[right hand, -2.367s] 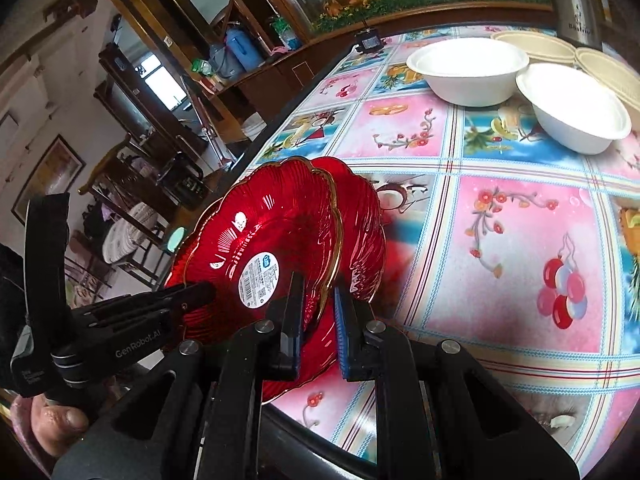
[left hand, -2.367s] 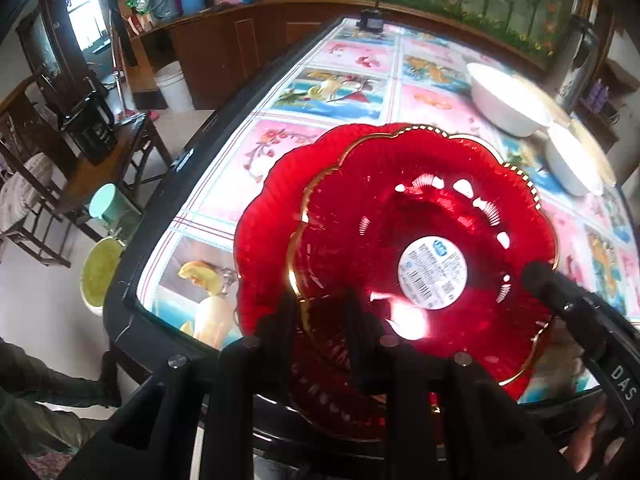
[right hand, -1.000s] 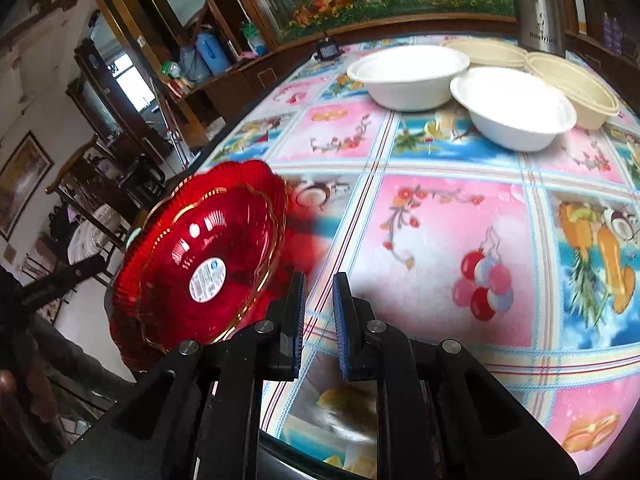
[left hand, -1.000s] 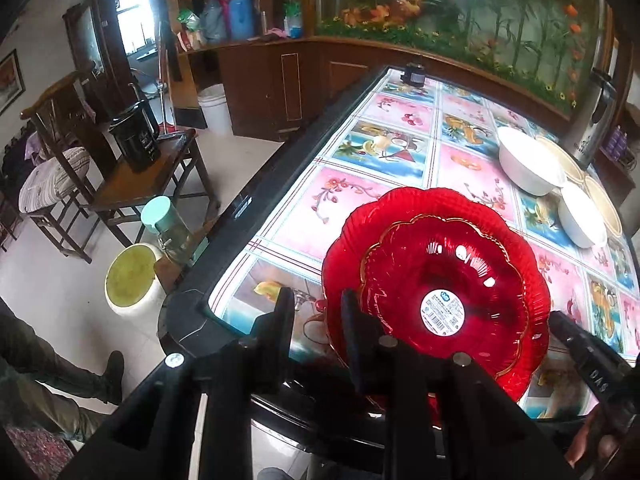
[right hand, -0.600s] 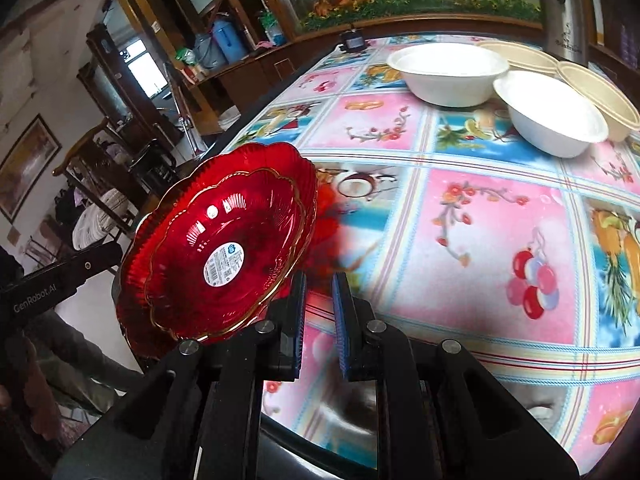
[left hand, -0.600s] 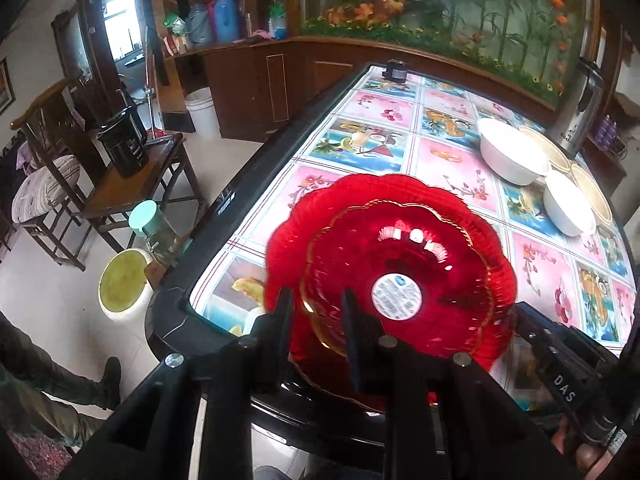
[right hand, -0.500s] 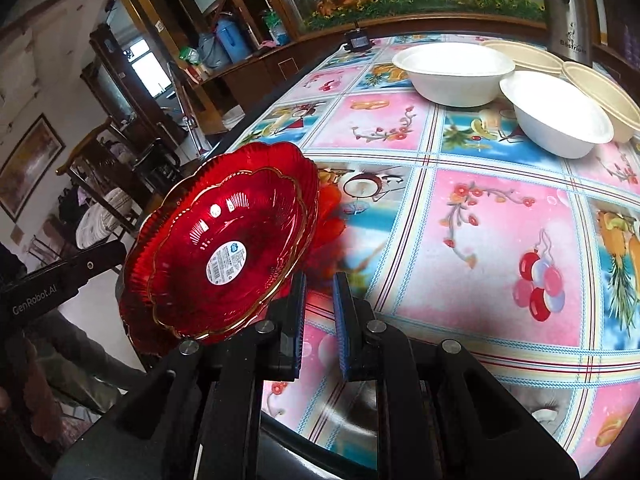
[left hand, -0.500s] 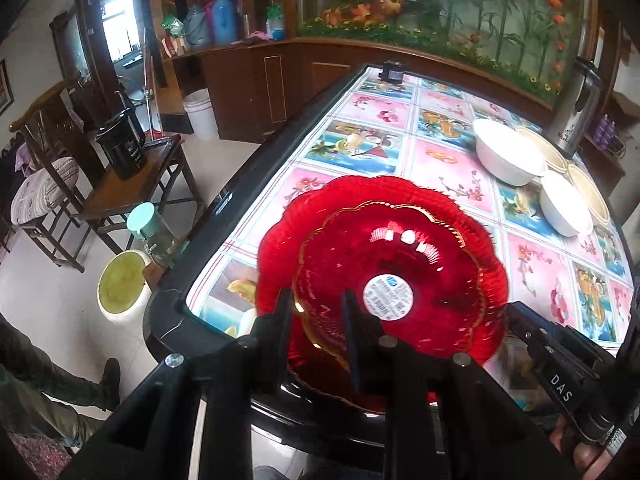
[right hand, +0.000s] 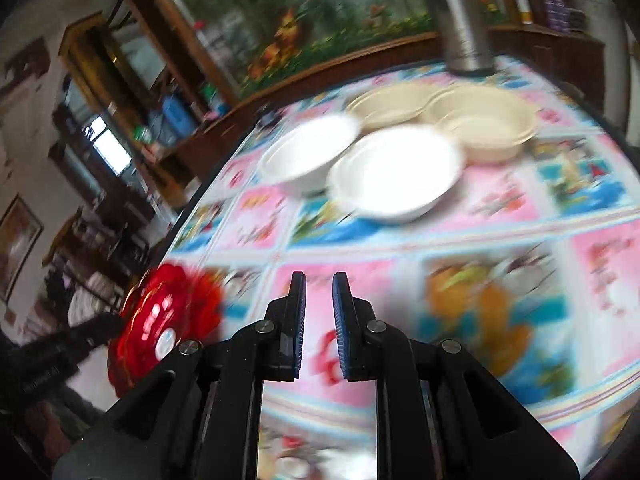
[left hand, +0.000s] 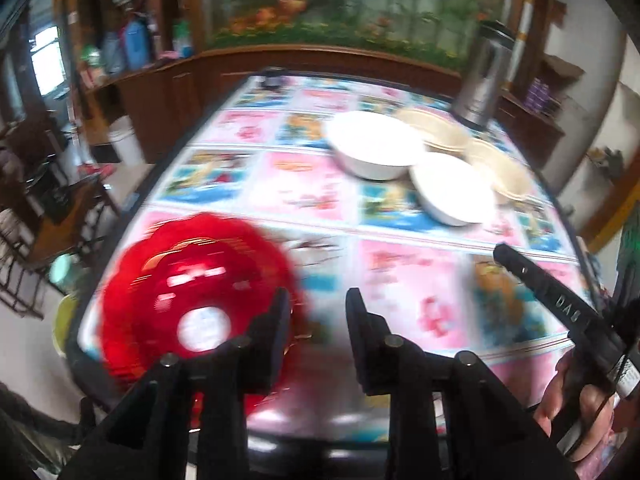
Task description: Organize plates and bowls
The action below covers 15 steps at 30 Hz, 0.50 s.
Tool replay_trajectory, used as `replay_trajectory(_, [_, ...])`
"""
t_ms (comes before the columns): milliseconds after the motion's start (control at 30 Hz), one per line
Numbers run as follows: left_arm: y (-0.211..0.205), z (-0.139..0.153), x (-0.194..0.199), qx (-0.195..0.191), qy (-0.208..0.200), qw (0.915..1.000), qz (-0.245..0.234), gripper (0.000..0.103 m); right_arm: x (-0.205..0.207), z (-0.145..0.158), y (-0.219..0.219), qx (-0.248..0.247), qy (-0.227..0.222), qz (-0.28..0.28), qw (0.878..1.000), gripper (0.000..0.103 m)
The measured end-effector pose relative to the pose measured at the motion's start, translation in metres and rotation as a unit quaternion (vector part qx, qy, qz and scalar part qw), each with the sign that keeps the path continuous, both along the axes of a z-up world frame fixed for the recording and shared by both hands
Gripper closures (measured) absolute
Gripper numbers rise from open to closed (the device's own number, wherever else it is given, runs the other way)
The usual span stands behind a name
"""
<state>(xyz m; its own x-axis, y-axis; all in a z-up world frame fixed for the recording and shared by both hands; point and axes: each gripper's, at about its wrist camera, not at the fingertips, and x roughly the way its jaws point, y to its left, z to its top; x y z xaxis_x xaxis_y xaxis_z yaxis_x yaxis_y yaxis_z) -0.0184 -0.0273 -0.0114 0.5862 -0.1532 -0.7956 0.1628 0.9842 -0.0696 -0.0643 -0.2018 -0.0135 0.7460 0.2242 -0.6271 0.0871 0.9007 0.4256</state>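
While both views are smeared by blur, the left gripper (left hand: 316, 312) shows its jaws opening with nothing between them; the scalloped red glass plates (left hand: 192, 300) lie just left of it at the near corner of the picture-tiled tabletop (left hand: 420, 288), apparently stacked. The right gripper (right hand: 319, 320) has its jaws clenched nearly together, empty, over a pink tile. Farther back sit two white round bowls (right hand: 394, 174), touching or nearly so, then two cream shallow bowls (right hand: 480, 124) before a steel flask (right hand: 464, 20).
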Motion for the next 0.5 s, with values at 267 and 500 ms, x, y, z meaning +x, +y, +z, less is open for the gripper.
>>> replay_trajectory(267, [-0.059, -0.029, 0.040, -0.011, 0.043, 0.9990, 0.008, 0.067, 0.011, 0.009, -0.075, 0.020, -0.004, -0.039, 0.999, 0.090])
replay_trajectory(500, [-0.090, -0.037, 0.070, 0.008, 0.059, 0.9982, 0.012, 0.067, 0.032, -0.011, -0.143, 0.063, 0.011, -0.102, 0.993, 0.090])
